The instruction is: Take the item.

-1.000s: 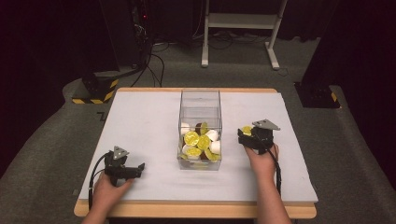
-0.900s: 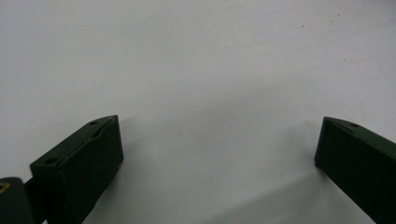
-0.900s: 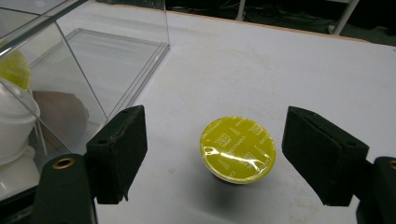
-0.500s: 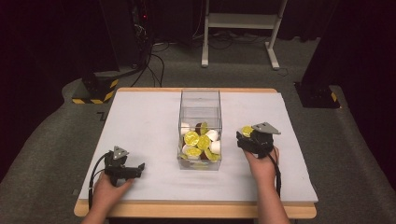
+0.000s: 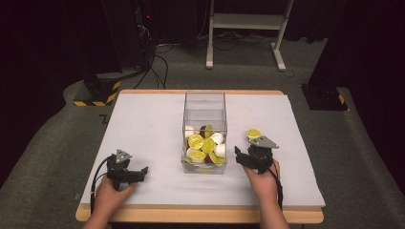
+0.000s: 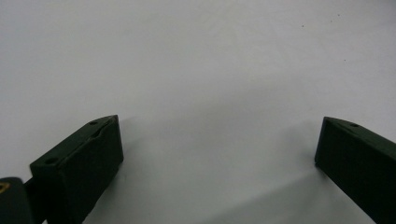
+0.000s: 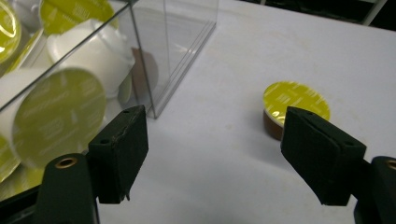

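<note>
You've got a white sheet (image 5: 143, 124) covering the table; its wooden edge (image 5: 191, 214) shows along your near side and again at the far side. Grey carpet (image 5: 57, 143) all round. Behind the table, far middle: a white metal stand (image 5: 248, 21), two legs down on the carpet. Left of it, a black rack (image 5: 124, 33) with a small red light (image 5: 147, 17). Black cables (image 5: 157, 62) trail from there across the carpet toward the table's far left corner. Near that corner, a base with yellow-black stripes (image 5: 98, 93). Off the far right corner, a dark foot plate (image 5: 325, 95) with a yellow patch. Background beyond is too dark to tell.
</note>
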The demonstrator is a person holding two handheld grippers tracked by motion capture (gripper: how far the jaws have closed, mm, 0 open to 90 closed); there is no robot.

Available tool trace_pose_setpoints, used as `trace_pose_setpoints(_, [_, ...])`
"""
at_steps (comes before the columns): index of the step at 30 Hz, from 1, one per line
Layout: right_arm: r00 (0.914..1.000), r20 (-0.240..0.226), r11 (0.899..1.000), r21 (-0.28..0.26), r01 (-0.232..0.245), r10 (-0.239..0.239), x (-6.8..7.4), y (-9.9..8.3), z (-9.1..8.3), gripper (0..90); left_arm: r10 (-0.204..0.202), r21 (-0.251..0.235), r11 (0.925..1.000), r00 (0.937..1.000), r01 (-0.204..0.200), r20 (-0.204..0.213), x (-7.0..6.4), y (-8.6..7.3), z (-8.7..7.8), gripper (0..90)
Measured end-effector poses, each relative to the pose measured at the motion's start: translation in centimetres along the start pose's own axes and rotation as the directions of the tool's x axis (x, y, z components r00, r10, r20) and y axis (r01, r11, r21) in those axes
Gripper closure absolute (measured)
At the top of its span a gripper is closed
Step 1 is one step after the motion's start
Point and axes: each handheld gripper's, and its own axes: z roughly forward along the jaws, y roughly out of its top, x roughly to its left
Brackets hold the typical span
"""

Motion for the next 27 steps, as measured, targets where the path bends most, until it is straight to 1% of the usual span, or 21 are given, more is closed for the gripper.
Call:
trace_pose_setpoints(3, [1.0, -0.01, 1.0, 0.03, 0.003, -0.003, 0.6, -0.9, 0.1, 23.6, -0.006, -0.003, 1.0, 1.0, 0.006, 0.0, 0.0, 0.0, 0.0, 1.3])
trace_pose_setpoints(4, [1.0, -0.01, 1.0, 0.03, 0.003, -0.003, 0.6, -0.9, 0.1, 23.6, -0.006, -0.003, 1.0, 1.0, 0.006, 0.0, 0.0, 0.0, 0.0, 1.2])
trace_pose_setpoints(5, [0.9998, -0.017, 0.998, 0.058, 0.004, -0.003, 0.9, -1.8, 0.2, 23.7, 0.0, 0.0, 1.0, 1.0, 0.0, 0.0, 0.0, 0.0, 0.0, 1.3])
trace_pose_setpoints(7, [0.9998, -0.022, 0.997, 0.079, 0.004, -0.002, 1.0, -2.3, 0.4, 23.7, -0.006, -0.003, 1.0, 1.0, 0.006, 0.0, 0.0, 0.0, 0.0, 1.3])
trace_pose_setpoints(8, [0.9997, -0.024, 0.996, 0.093, -0.002, 0.004, 1.1, -2.7, 0.5, 23.8, -0.001, 0.0, 1.0, 1.0, 0.001, 0.0, 0.0, 0.0, 0.0, 1.3])
trace_pose_setpoints(9, [0.9997, -0.024, 0.996, 0.093, -0.002, 0.004, 1.1, -2.7, 0.5, 23.8, -0.001, 0.0, 1.0, 1.0, 0.001, 0.0, 0.0, 0.0, 0.0, 1.3])
trace_pose_setpoints(10, [0.9994, -0.032, 0.992, 0.126, -0.01, 0.014, 1.2, -3.4, 0.8, 24.1, -0.006, -0.002, 1.0, 1.0, 0.006, 0.0, 0.0, 0.0, 0.0, 1.3])
trace_pose_setpoints(11, [0.9994, -0.035, 0.99, 0.143, -0.002, 0.007, 1.3, -3.7, 1.0, 24.1, -0.004, -0.002, 1.0, 1.0, 0.004, 0.0, 0.0, 0.0, 0.0, 1.3])
trace_pose_setpoints(13, [0.9989, -0.04, 0.983, 0.179, 0.03, -0.023, 1.5, -4.2, 1.5, 23.0, -0.001, 0.0, 1.0, 1.0, 0.001, 0.0, 0.0, 0.0, 0.0, 1.3])
trace_pose_setpoints(14, [0.9989, -0.044, 0.986, 0.166, 0.025, -0.018, 1.4, -4.4, 1.6, 23.0, -0.001, 0.0, 1.0, 1.0, 0.001, 0.0, 0.0, 0.0, 0.0, 1.3])
trace_pose_setpoints(15, [0.9987, -0.05, 0.986, 0.165, 0.013, -0.004, 1.3, -4.5, 1.6, 23.0, -0.006, -0.003, 1.0, 1.0, 0.006, 0.0, 0.0, 0.0, 0.0, 1.3])
trace_pose_setpoints(16, [0.9987, -0.05, 0.987, 0.158, 0.015, -0.007, 1.3, -4.6, 1.6, 23.1, -0.006, -0.004, 1.0, 1.0, 0.006, 0.0, 0.0, 0.0, 0.0, 1.3])
trace_pose_setpoints(18, [0.9986, -0.047, 0.988, 0.15, 0.03, -0.023, 1.5, -4.6, 1.5, 26.5, -0.006, -0.003, 1.0, 1.0, 0.006, 0.0, 0.0, 0.0, 0.0, 1.3])
trace_pose_setpoints(19, [0.9981, -0.04, 0.989, 0.138, 0.051, -0.046, 1.7, -4.7, 1.4, 26.6, -0.006, -0.003, 1.0, 1.0, 0.006, 0.0, 0.0, 0.0, 0.0, 1.3])
trace_pose_setpoints(20, [0.9981, -0.033, 0.989, 0.137, 0.056, -0.052, 1.8, -4.7, 1.4, 26.5, -0.006, -0.003, 1.0, 1.0, 0.006, 0.0, 0.0, 0.0, 0.0, 1.3])
trace_pose_setpoints(21, [0.9981, -0.035, 0.989, 0.138, 0.054, -0.05, 1.8, -4.7, 1.4, 25.6, -0.006, -0.003, 1.0, 1.0, 0.006, 0.0, 0.0, 0.0, 0.0, 1.3])
trace_pose_setpoints(22, [0.9986, -0.038, 0.989, 0.143, 0.041, -0.036, 1.7, -4.7, 1.4, 24.3, -0.006, -0.003, 1.0, 1.0, 0.006, 0.0, 0.0, 0.0, 0.0, 1.3])
trace_pose_setpoints(24, [0.9983, -0.058, 0.988, 0.154, 0.012, -0.003, 1.2, -4.6, 1.6, 23.3, -0.005, -0.003, 1.0, 1.0, 0.005, 0.0, 0.0, 0.0, 0.0, 1.3])
trace_pose_setpoints(27, [0.9983, -0.058, 0.988, 0.155, 0.013, -0.004, 1.3, -4.6, 1.6, 22.6, -0.006, -0.003, 1.0, 1.0, 0.006, -0.001, -0.1, 0.0, 0.0, 1.3])
